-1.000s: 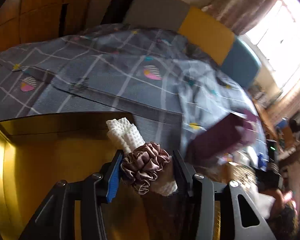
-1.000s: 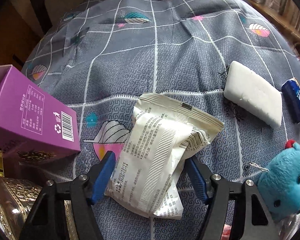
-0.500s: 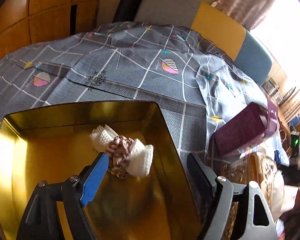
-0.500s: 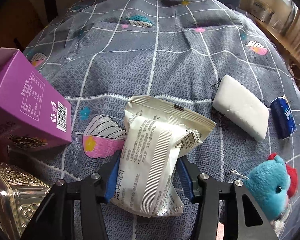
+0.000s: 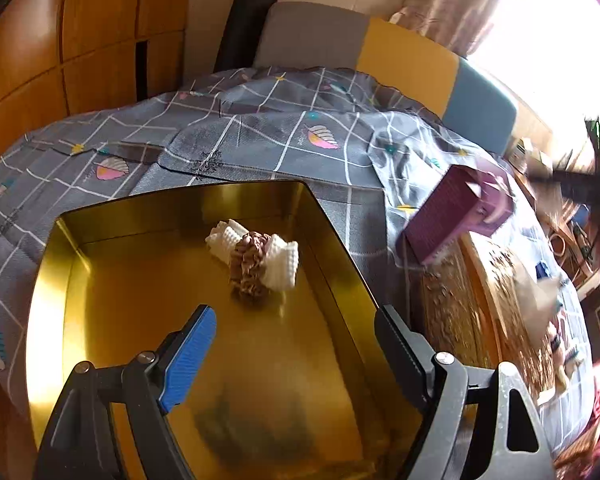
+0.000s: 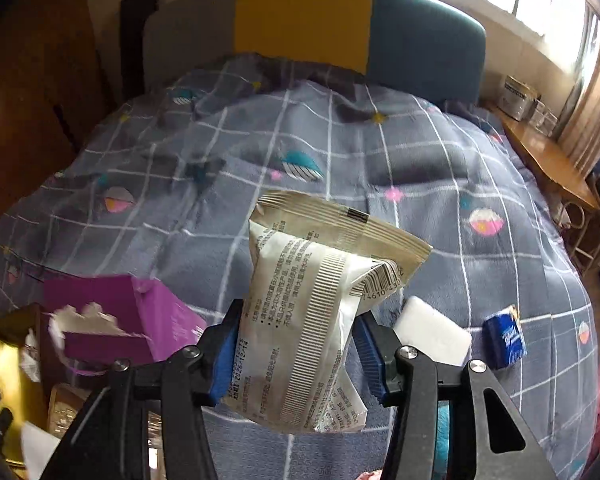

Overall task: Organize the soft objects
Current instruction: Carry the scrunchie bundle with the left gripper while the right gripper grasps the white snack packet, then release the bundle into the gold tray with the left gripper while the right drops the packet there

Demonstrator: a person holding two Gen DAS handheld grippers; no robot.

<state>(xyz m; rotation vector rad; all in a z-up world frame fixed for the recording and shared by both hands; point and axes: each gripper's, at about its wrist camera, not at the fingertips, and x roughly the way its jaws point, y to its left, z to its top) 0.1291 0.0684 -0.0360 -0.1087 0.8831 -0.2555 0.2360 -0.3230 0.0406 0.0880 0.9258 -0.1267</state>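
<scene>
A white knitted cloth bundle (image 5: 278, 258) ringed by a mauve scrunchie (image 5: 250, 266) lies loose on the floor of a gold tin (image 5: 328, 216) on the bed. My left gripper (image 5: 296, 332) hangs above the tin, open and empty, a little nearer than the bundle. In the right wrist view my right gripper (image 6: 294, 350) is shut on a pale crinkled packet (image 6: 312, 312), held up above the grey checked bedspread (image 6: 420, 184). Both blue pads press the packet's sides.
An open purple carton (image 6: 140, 320) lies left of the packet and shows again as the purple carton (image 5: 456, 216) right of the tin. A white sponge (image 6: 432, 334) and a small blue packet (image 6: 504, 342) rest on the bedspread. An ornate metal box (image 5: 496, 304) is beside the tin.
My left gripper opened and dropped the cloth bundle into the gold tin, then drew back. My right gripper closed on the packet and lifted it off the bedspread.
</scene>
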